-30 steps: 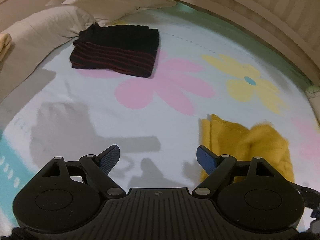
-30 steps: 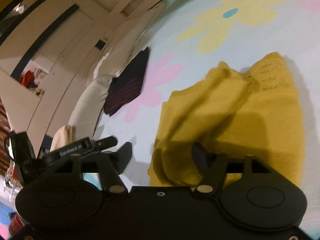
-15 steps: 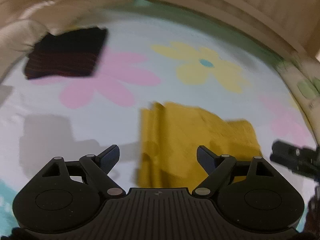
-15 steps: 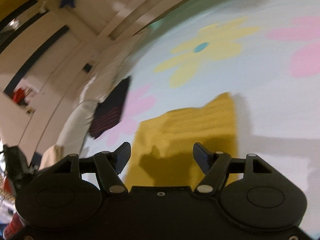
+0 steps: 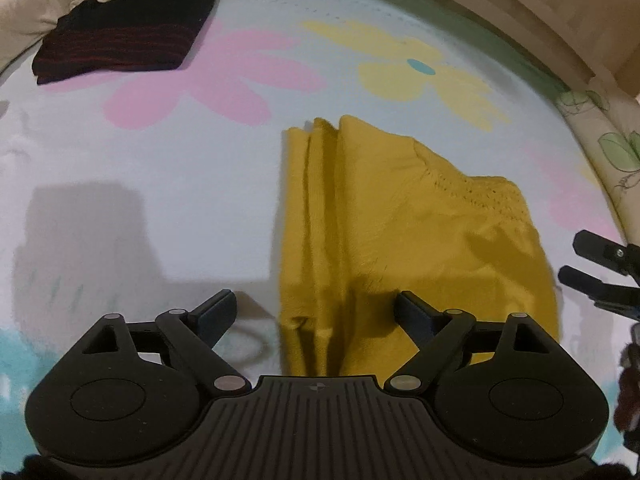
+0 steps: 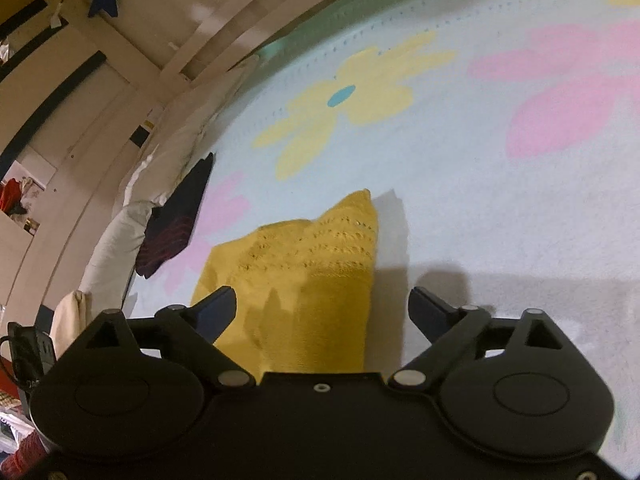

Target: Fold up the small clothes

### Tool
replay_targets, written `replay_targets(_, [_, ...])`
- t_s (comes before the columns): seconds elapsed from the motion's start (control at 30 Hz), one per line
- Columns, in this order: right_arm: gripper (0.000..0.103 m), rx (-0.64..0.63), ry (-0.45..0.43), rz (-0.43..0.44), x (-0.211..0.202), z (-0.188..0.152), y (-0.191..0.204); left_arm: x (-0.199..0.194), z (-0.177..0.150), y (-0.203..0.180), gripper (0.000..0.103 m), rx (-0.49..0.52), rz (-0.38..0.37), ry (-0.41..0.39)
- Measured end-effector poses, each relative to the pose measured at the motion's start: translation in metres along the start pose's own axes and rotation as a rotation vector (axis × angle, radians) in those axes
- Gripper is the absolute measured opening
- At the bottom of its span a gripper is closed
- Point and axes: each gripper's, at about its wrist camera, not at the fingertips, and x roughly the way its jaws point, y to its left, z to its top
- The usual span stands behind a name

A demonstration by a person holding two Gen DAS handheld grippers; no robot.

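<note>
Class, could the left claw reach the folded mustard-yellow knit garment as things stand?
Probably yes: the left claw is open, the folded mustard-yellow knit garment lies directly ahead, and nothing sits between them.

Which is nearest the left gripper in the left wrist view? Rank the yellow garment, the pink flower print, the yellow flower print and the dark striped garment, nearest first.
1. Yellow garment: right between the open jaws of the left gripper.
2. Pink flower print: farther up, left of centre.
3. Yellow flower print and dark striped garment: far right and far left; too close to call.
</note>
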Motion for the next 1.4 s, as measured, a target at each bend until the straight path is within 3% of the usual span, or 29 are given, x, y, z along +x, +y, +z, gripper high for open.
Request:
replay_targets(0.1, [0.102, 0.001, 0.012, 0.023, 0.005, 0.001, -0.002, -0.002, -0.002, 0.002, 0.096, 0.008, -0.012, 0.003])
replay_targets(0.27, [0.102, -0.011, 0.030, 0.037, 0.013, 0.001, -0.001, -0.009, -0.004, 0.003, 0.096, 0.016, -0.006, -0.009])
replay_targets(0.5, [0.102, -0.147, -0.032, -0.081, 0.009, 0.005, 0.020, -0.007, 0.005, -0.012, 0.096, 0.074, 0.034, -0.056])
replay_targets(0.9, [0.102, -0.147, -0.024, -0.076, 0.007, 0.005, 0.020, 0.001, 0.013, -0.036, 0.094, 0.126, -0.082, -0.146])
replay_targets(1.1, [0.102, -0.156, -0.023, -0.065, 0.005, 0.005, 0.020, 0.011, 0.006, -0.044, 0.092, 0.198, -0.126, -0.117])
replay_targets(1.2, [0.102, -0.165, -0.029, -0.058, 0.003, 0.005, 0.021, 0.011, -0.001, -0.047, 0.091, 0.264, -0.116, -0.123])
replay_targets(1.27, [0.102, -0.171, -0.039, -0.042, 0.001, 0.006, 0.022, 0.012, -0.005, -0.048, 0.085, 0.299, -0.113, -0.132])
replay_targets(1.4, [0.102, -0.186, -0.042, -0.026, 0.001, 0.007, 0.025, 0.017, -0.004, -0.046, 0.085, 0.279, -0.096, -0.121])
